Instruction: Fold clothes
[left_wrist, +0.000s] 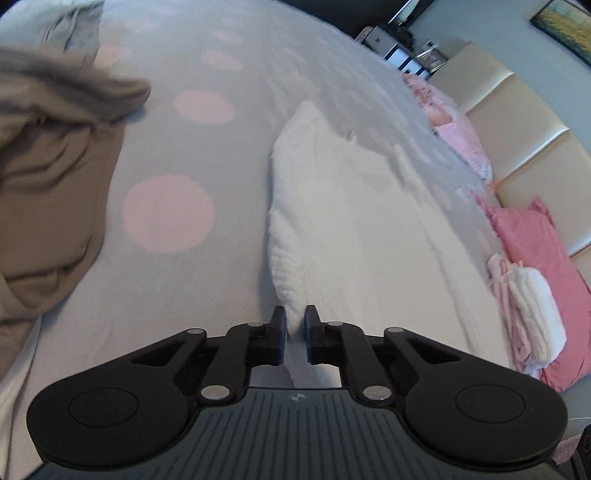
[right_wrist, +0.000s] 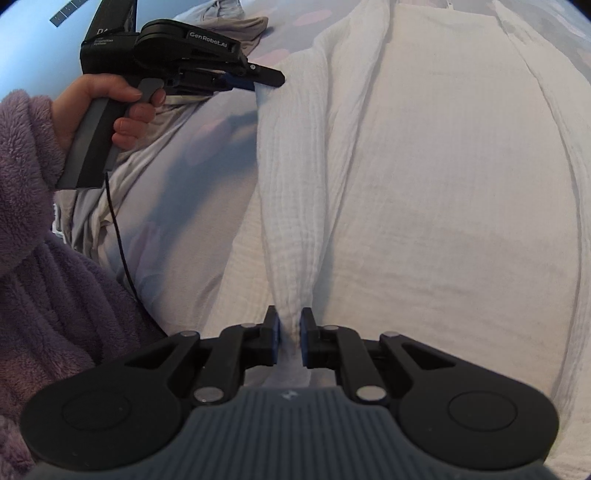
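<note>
On the far left of the left wrist view, a crumpled taupe-brown garment (left_wrist: 55, 166) is lying on the pale grey bedsheet with large pink dots (left_wrist: 192, 258). Near the middle, the white crinkled cotton garment (left_wrist: 351, 221) is lying spread along the bed, and the left claw (left_wrist: 295, 325) is pinching a gathered edge of it, its jaws nearly together with only the cloth between them. Further right, pink pillows (left_wrist: 528, 251) and a small folded pile of pink and white clothes (left_wrist: 524, 314) are sitting against the cream padded headboard (left_wrist: 517, 129).

In the right wrist view, a person's hand (right_wrist: 110, 110) in a fluffy purple sleeve (right_wrist: 55, 277) is gripping the left claw's handle at the upper left, its tips clamping the white garment's left border. At the bottom centre, the right claw (right_wrist: 290, 332) is squeezing a bunched ridge of the same garment, its jaws close together on the fabric.
</note>
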